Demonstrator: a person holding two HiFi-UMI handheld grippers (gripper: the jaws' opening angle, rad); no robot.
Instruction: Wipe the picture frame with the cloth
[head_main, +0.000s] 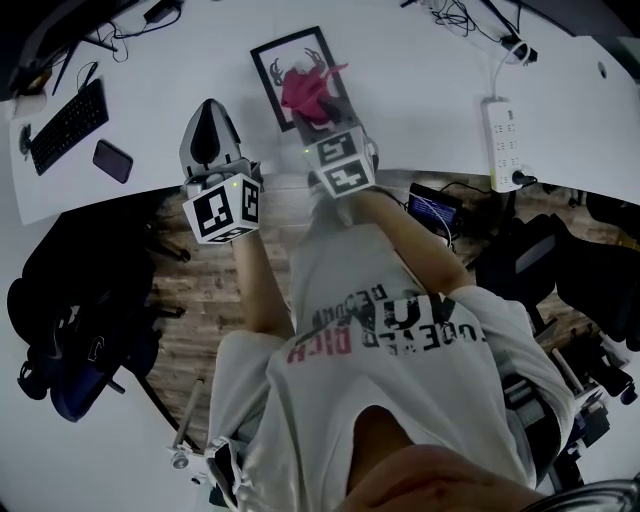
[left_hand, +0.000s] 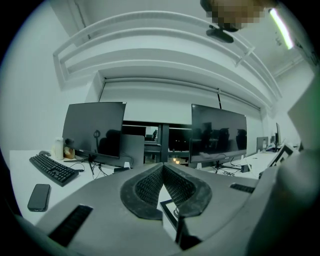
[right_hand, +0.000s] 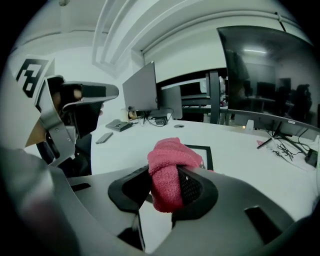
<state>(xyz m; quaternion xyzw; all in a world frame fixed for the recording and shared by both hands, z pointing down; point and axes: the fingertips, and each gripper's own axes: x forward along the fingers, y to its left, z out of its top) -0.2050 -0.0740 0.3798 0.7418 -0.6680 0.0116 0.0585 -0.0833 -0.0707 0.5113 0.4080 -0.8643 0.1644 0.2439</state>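
A black picture frame (head_main: 276, 62) lies flat on the white desk, and its corner shows below the left jaws as picture frame (left_hand: 169, 209). My right gripper (head_main: 318, 110) hovers over the frame's near right part, shut on a bunched pink cloth (head_main: 303, 88). In the right gripper view the pink cloth (right_hand: 168, 173) fills the gap between the pads, with the picture frame (right_hand: 206, 154) behind it. My left gripper (head_main: 208, 140) is held to the left of the frame, apart from it. Its jaws (left_hand: 162, 171) meet at the tips with nothing between them.
A keyboard (head_main: 68, 124) and a phone (head_main: 112, 160) lie on the desk's left part. A power strip (head_main: 503, 142) with cables sits at the right. Monitors (left_hand: 95, 131) stand at the desk's back. Chairs and bags crowd the floor below the desk's edge.
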